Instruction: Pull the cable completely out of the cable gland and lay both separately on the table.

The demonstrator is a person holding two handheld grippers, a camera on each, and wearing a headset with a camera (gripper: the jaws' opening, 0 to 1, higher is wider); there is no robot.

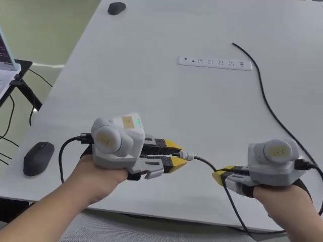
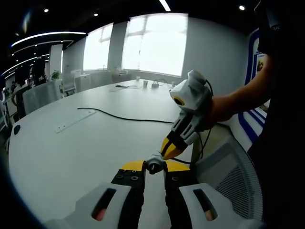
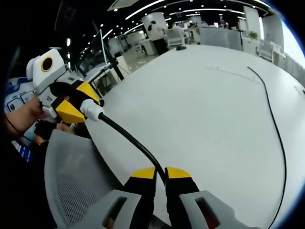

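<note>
My left gripper [image 1: 180, 155] is shut on the small grey cable gland [image 1: 186, 157], held just above the table's near edge. In the left gripper view the gland [image 2: 155, 163] sits between the yellow fingertips [image 2: 131, 166]. A black cable [image 1: 204, 162] leaves the gland and runs a short way right to my right gripper [image 1: 218, 176], which is shut on it. Past that grip the cable hangs down off the table. In the right gripper view the cable [image 3: 126, 138] rises from between my jaws to the gland [image 3: 93, 110] in the left gripper [image 3: 71, 102].
A white power strip [image 1: 214, 63] lies further back, its black cord [image 1: 267, 106] curving down the right side. A dark mouse [image 1: 38, 157] sits at the near left, another mouse [image 1: 116, 7] at the far edge. A mesh chair [image 3: 76, 191] is below the grippers.
</note>
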